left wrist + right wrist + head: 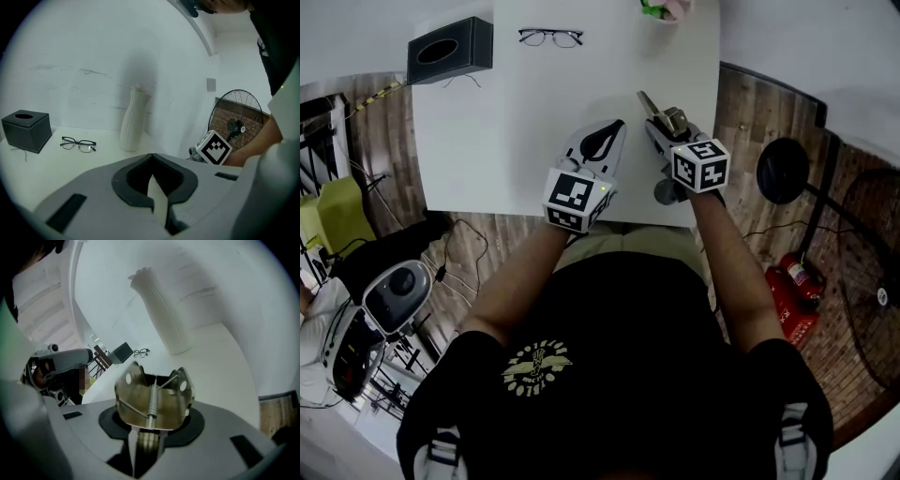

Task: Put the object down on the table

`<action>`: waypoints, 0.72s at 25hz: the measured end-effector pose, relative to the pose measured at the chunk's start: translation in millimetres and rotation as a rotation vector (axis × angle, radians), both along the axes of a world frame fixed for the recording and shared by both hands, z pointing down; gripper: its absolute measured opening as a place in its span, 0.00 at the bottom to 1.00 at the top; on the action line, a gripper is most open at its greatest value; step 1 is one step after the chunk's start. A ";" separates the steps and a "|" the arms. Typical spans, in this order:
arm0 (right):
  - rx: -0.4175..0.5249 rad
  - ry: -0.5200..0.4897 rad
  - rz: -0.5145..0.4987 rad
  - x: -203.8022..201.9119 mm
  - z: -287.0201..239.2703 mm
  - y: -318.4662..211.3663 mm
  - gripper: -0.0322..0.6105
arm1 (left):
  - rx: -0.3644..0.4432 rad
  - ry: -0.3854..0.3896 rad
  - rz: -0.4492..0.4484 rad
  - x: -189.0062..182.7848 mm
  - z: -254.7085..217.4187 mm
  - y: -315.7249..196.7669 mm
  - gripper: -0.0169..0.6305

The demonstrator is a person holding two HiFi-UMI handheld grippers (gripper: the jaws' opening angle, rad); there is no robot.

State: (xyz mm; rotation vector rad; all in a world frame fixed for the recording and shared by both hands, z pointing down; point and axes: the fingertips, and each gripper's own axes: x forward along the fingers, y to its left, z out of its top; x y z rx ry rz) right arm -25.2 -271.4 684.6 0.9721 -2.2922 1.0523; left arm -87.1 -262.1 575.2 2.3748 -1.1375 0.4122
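Carefully: the right gripper (149,427) is clamped on a metal spring clip (154,397) over the white surface (534,112), near its front edge. Lower until the clip rests steady, then loosen. The left gripper (152,159) is closed and empty.

Dim, flat indoor light, soft shadows; fisheye bending at edges (dark vignetted corners)

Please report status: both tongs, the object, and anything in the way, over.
Left tongs shut, empty. Right tongs shut on metal spring clip, over near edge of table. Glasses, tissue box, vase stand far back, not in the way.
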 end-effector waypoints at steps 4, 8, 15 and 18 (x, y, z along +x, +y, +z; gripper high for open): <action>-0.024 0.010 0.031 9.8 -1.3 -3.7 0.48 | 0.004 -0.004 0.005 3.1 -5.0 -3.1 0.04; 0.026 0.108 0.019 24.2 -6.1 -3.2 0.50 | 0.011 -0.008 0.011 3.6 -13.4 -7.7 0.04; 0.124 0.220 -0.027 42.2 -24.5 -5.8 0.51 | 0.013 -0.008 0.001 1.5 -23.0 -10.7 0.04; 0.140 0.223 -0.029 45.3 -32.8 -5.1 0.51 | 0.016 -0.005 -0.011 -1.7 -28.7 -10.6 0.04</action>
